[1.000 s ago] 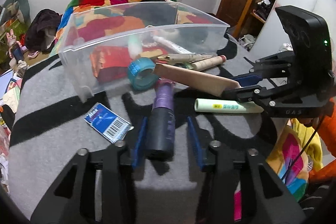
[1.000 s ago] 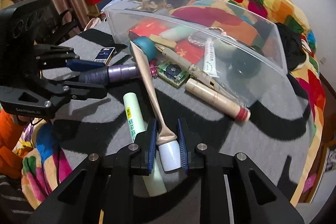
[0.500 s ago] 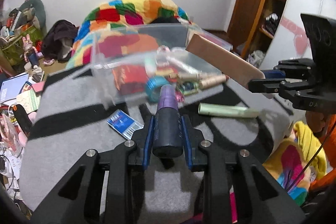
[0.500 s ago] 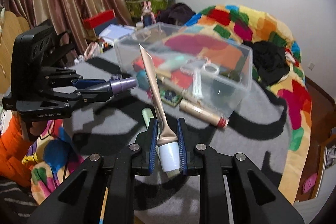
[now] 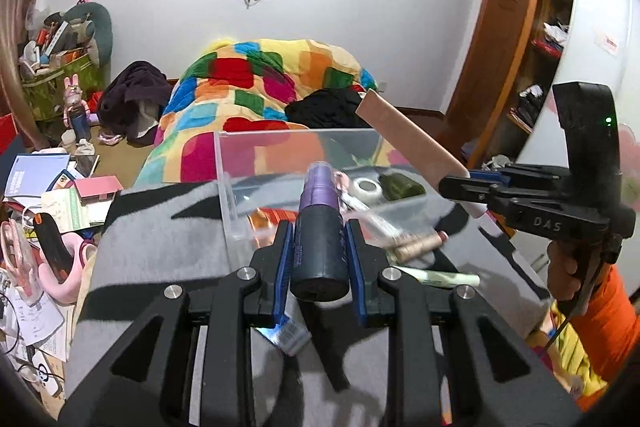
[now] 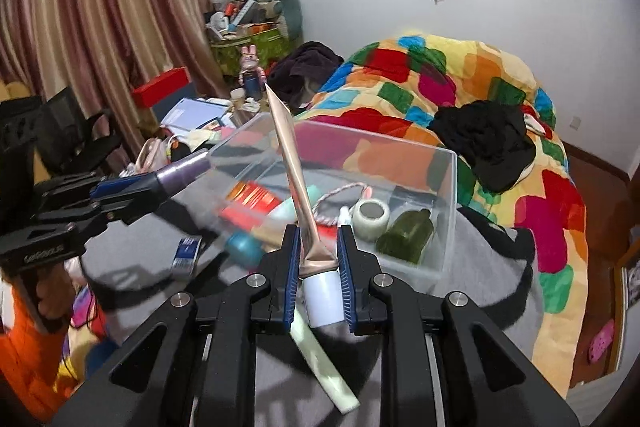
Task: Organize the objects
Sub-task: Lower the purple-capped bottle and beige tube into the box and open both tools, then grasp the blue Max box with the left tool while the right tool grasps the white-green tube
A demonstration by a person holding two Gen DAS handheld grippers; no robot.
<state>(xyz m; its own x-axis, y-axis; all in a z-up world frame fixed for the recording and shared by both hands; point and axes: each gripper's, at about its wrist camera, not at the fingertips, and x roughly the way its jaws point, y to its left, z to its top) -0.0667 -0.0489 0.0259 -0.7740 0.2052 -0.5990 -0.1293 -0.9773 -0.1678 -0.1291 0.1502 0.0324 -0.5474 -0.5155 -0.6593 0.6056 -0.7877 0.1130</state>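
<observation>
Bed [image 5: 160,247]: grey blanket with black bands; the work surface, seen from above and behind both grippers.

Quilt [image 6: 460,75]: many-coloured patches, heaped past the far side of the bin; a black garment [image 6: 484,143] lies on it.

Bin [image 6: 444,195]: clear plastic, open top, standing on the grey blanket. Inside it: a dark green bottle [image 6: 408,235] lying against the right wall, a white tape roll [image 6: 372,215] just beside the bottle, a red packet [image 6: 252,199] toward the left, a cord. Other contents blurred.

Left gripper [image 5: 320,259]: held in a hand with an orange sleeve [image 6: 24,359]; raised above the blanket, tilted downward toward the bin. Blue pads clamped on both sides of the spray can [image 5: 320,227], a dark cylinder with a purple cap; its cap points ahead toward the bin's near wall.

Right gripper [image 6: 320,267]: held in a hand [image 5: 564,267], also raised and tilted downward. Pads pressed together on the tube [image 6: 300,199], a pinkish-tan squeeze tube gripped near its white cap; the flat crimped end stands up and away, over the bin.

Loose on the blanket: pale green stick [image 6: 324,367] below the right gripper; tan roll [image 5: 416,247] near the bin's front; blue packet [image 6: 188,253]; teal tape roll [image 6: 244,247], blurred.
</observation>
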